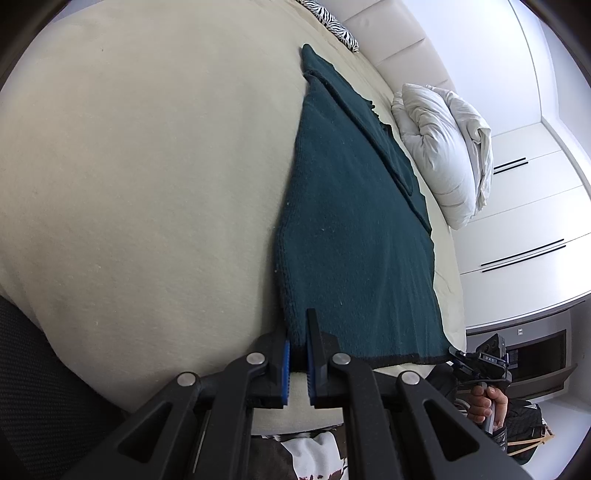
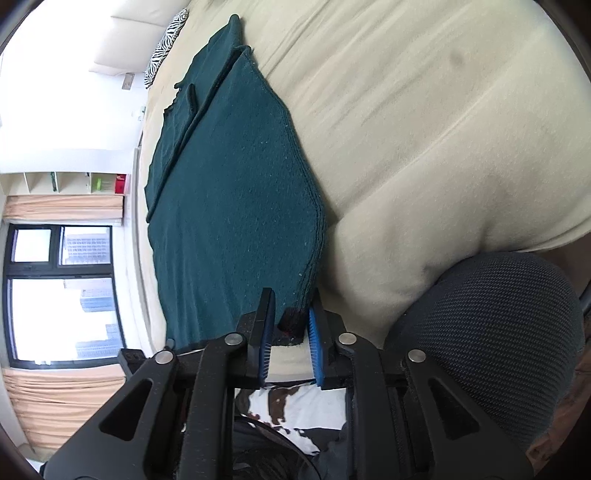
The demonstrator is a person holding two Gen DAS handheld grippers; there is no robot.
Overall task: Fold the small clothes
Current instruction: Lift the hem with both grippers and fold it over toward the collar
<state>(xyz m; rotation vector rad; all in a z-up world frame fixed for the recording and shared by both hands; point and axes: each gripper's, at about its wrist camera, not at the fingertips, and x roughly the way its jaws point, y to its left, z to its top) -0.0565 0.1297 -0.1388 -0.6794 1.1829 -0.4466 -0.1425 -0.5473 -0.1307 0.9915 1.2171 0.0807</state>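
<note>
A dark teal knitted garment (image 1: 351,221) lies flat on the cream bed cover (image 1: 147,184), with a folded layer along its far side. In the left wrist view my left gripper (image 1: 299,332) is shut on the near hem at one corner. The other gripper (image 1: 480,360), held by a hand (image 1: 487,402), sits at the opposite near corner. In the right wrist view the garment (image 2: 229,203) runs away from my right gripper (image 2: 291,306), which is shut on the bunched dark hem corner (image 2: 291,323) between its blue pads.
A crumpled white duvet (image 1: 443,147) and a zebra-print pillow (image 1: 332,18) lie beyond the garment. White wardrobe doors (image 1: 535,184) stand past the bed. A dark mesh chair back (image 2: 498,332) is close at the right. A window (image 2: 59,295) is at the left.
</note>
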